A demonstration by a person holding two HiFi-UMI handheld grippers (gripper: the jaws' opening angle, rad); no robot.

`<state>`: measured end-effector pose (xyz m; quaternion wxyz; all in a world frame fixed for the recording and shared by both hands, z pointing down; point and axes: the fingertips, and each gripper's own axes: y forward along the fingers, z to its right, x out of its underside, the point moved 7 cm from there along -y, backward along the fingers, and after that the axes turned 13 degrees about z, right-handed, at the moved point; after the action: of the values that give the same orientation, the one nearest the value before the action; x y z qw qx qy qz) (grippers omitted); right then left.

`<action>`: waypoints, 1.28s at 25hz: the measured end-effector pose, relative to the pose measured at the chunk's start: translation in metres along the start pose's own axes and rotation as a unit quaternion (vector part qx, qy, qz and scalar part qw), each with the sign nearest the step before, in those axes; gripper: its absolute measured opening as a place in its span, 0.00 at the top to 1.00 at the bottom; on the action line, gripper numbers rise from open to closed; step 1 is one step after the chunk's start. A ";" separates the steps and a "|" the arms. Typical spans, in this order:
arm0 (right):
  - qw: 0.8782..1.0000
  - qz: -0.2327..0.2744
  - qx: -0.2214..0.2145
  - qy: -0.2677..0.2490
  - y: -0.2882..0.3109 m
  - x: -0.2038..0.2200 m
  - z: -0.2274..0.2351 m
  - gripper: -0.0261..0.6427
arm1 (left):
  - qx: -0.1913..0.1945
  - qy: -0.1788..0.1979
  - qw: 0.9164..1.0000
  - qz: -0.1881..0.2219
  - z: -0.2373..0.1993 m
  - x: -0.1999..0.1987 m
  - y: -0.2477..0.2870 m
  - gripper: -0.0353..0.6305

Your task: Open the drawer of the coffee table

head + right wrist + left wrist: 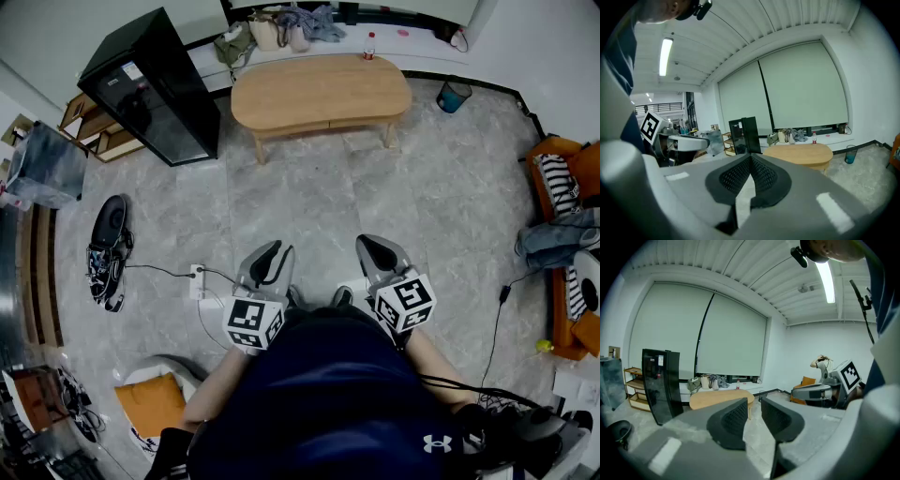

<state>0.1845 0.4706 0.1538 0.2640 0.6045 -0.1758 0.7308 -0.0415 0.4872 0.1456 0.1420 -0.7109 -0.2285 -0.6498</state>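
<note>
Far ahead, the oval light-wood coffee table [321,89] looks rigid; its unseen drawer probably wants a front-edge hold. Left gripper [272,257] gapes slightly, empty; right gripper [379,249] is pressed together.

Not much to read in here. The one clear mark is a white Under Armour logo [437,443] on the person's dark shirt [319,403], on the near side of the coffee table [321,92] and well apart from it; no lettering goes with it. Also on that near side, the cube [251,323] on the left gripper [270,262] and the cube [406,302] on the right gripper [380,253] carry black-and-white square markers: patterns only, no words or digits. Just left of the coffee table, the black cabinet [155,89] has a small white label [131,71] near its top, its print too small to read. Behind the coffee table stands a bottle [369,45] with a red band, unreadable too.
</note>
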 end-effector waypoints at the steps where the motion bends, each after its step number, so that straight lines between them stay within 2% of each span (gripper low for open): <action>1: 1.000 0.000 0.000 0.000 0.000 0.000 0.001 0.96 | 0.000 0.000 1.000 0.000 0.001 0.000 0.001 0.79; 5: 1.000 0.002 0.000 0.004 -0.002 0.000 0.011 0.96 | -0.002 0.003 1.000 -0.003 0.006 0.001 0.009 0.79; 9: 0.999 0.024 -0.006 0.030 -0.006 -0.003 0.023 0.96 | -0.005 0.008 1.000 -0.008 0.015 0.000 0.017 0.79; 15: 0.998 0.035 -0.023 0.040 -0.016 -0.004 0.043 0.96 | -0.009 0.011 1.000 -0.014 0.041 0.006 0.028 0.79; 16: 0.998 0.034 -0.026 0.043 -0.018 -0.002 0.047 0.96 | -0.010 0.011 1.000 -0.015 0.047 0.009 0.029 0.82; 17: 0.998 0.032 -0.029 0.045 -0.020 0.001 0.051 0.96 | -0.010 0.012 1.000 -0.017 0.051 0.011 0.029 0.91; 19: 0.998 0.024 -0.034 0.054 -0.021 0.005 0.058 0.96 | -0.015 0.016 0.999 -0.025 0.057 0.013 0.030 0.94; 24: 0.997 0.007 -0.045 0.066 -0.009 0.011 0.066 0.96 | -0.046 0.005 0.998 -0.030 0.046 0.015 0.036 0.94; 32: 0.996 -0.001 -0.051 0.073 0.039 0.007 0.082 0.96 | -0.038 -0.014 0.999 -0.029 0.012 0.012 0.075 0.94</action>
<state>0.2254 0.3931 0.1806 0.3069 0.5353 -0.1922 0.7631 0.0080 0.4311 0.1636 0.0927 -0.7179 -0.2259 -0.6519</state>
